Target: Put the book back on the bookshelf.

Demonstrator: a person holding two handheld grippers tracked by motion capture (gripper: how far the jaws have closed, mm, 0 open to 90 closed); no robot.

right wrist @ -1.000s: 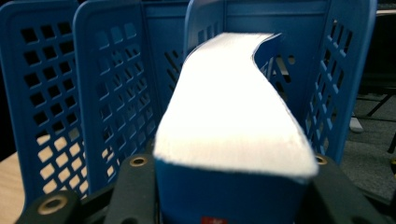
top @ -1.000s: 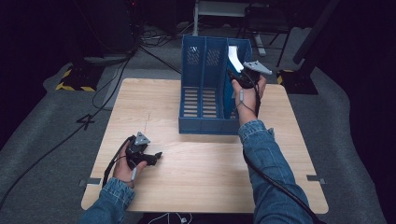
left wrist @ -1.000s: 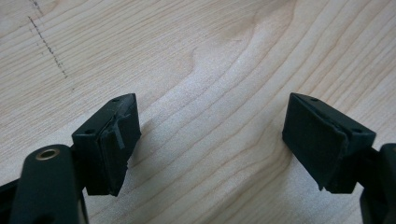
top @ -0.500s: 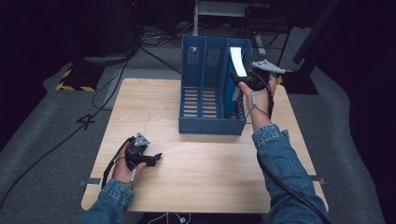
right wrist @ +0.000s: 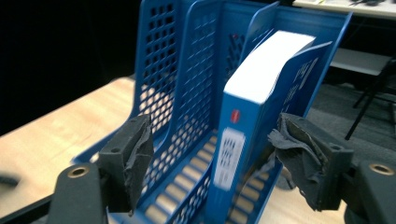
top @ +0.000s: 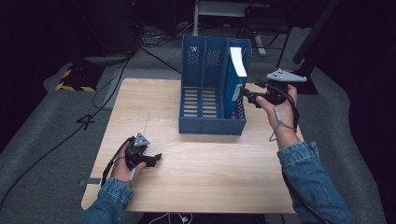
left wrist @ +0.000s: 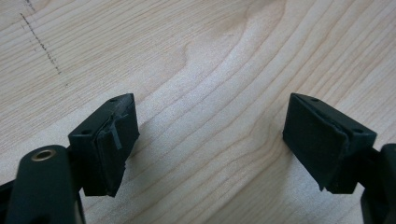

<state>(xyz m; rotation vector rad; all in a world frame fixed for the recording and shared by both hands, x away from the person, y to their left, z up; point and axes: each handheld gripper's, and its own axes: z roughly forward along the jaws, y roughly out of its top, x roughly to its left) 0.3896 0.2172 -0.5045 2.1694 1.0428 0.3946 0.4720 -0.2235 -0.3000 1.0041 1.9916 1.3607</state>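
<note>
Hovering right gripper (top: 248, 95) beside the blue file rack (top: 201, 122), jaws spread wide, gripping nothing; the blue book (right wrist: 254, 121) sits between them but untouched, standing tilted in the rack's rightmost compartment. Left gripper (top: 152, 157) rests low on the wooden table (top: 219, 163) near the front left, jaws wide apart, empty, only wood grain between them.

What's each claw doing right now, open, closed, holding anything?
Left claw: open, empty, over the bare table.
Right claw: open, holding nothing, jaws either side of the blue book in the file rack.
</note>
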